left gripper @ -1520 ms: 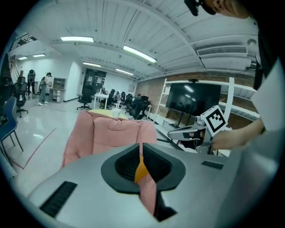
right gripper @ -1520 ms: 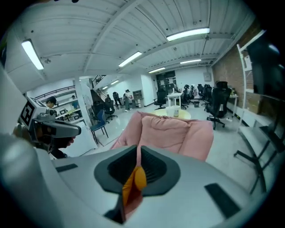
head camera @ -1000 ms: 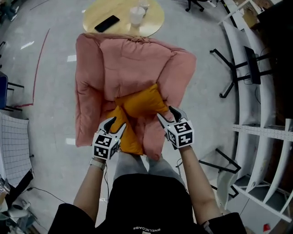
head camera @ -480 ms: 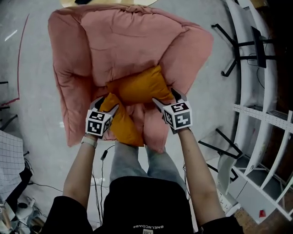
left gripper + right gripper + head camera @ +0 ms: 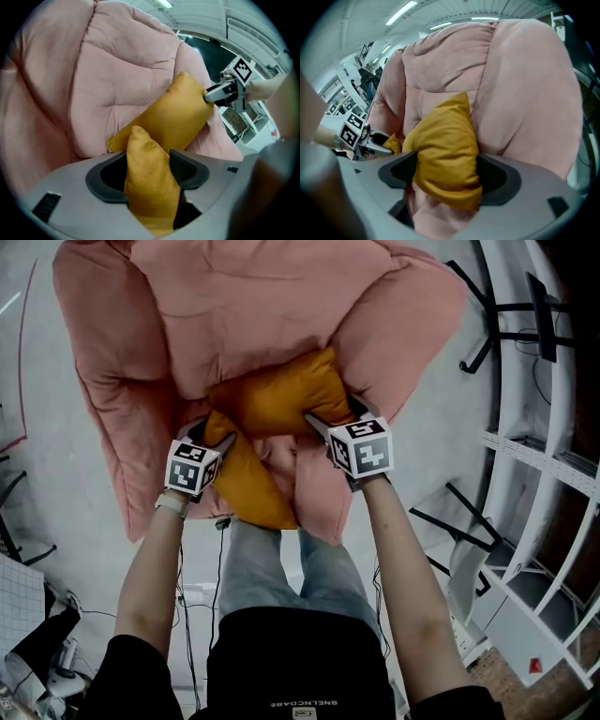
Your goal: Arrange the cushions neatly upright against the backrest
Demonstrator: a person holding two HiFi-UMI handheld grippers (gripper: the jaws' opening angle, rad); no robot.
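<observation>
From the head view, we look down on a pink chair (image 5: 281, 306) with two orange cushions on its seat. The far cushion (image 5: 277, 399) lies crosswise at the foot of the backrest (image 5: 253, 334). The near cushion (image 5: 248, 488) lies lengthwise towards the seat's front edge, touching the far one. Our left tool (image 5: 214, 435) is at the near cushion's far left corner, and our right tool (image 5: 330, 418) is at the far cushion's right end. White shelving (image 5: 544, 474) stands to the right.

In the left gripper view, the left tool (image 5: 149, 168) stands wide. Its jaws have just been opening, then eased in a little. A corner of the near cushion (image 5: 150, 187) rises between them and brushes both sides without looking pinched. Beyond it, the far cushion (image 5: 173, 117) leans on the chair (image 5: 117, 70), with the right tool (image 5: 208, 96) at its end.

In the right gripper view, the right tool (image 5: 445, 176) is at its widest, its jaws having just been opening. The far cushion (image 5: 445, 150) fills the gap between them, loose and puffed. The left tool (image 5: 386, 143) shows at the left beside the near cushion's corner (image 5: 393, 143).
</observation>
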